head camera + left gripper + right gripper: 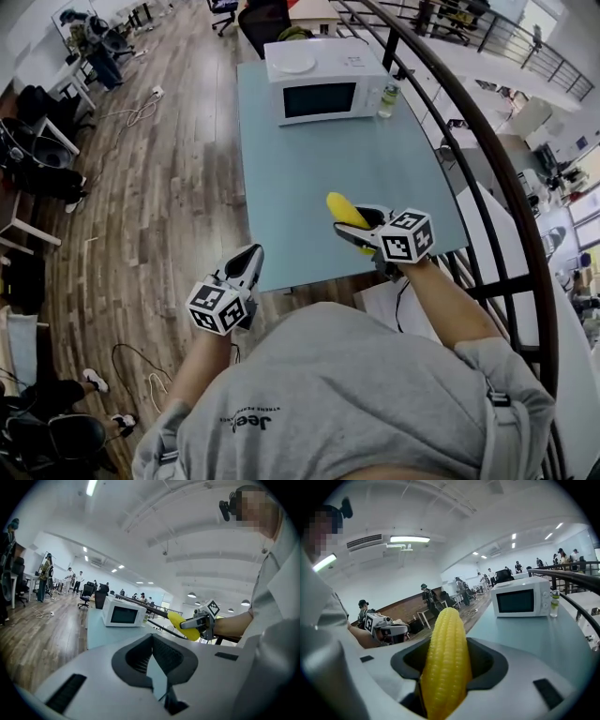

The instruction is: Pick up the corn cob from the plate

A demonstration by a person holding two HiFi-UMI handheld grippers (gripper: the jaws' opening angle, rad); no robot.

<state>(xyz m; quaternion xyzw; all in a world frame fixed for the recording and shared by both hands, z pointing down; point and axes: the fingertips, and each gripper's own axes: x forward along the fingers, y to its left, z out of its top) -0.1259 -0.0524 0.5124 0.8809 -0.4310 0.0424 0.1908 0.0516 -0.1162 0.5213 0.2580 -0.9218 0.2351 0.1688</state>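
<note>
The yellow corn cob (345, 209) sticks out forward from my right gripper (358, 227), which is shut on it above the near right edge of the table. In the right gripper view the corn cob (446, 658) stands gripped between the jaws and fills the middle. From the left gripper view the corn cob (179, 622) and the right gripper (196, 623) show off to the right. My left gripper (250, 257) hangs at the table's near left corner, jaws together with nothing between them. A white plate (296, 64) lies on top of the microwave.
A white microwave (323, 84) stands at the far end of the pale blue table (309, 169), with a small bottle (389, 97) beside it. A dark curved railing (487, 159) runs along the table's right side. Wooden floor with cables, chairs and people lies to the left.
</note>
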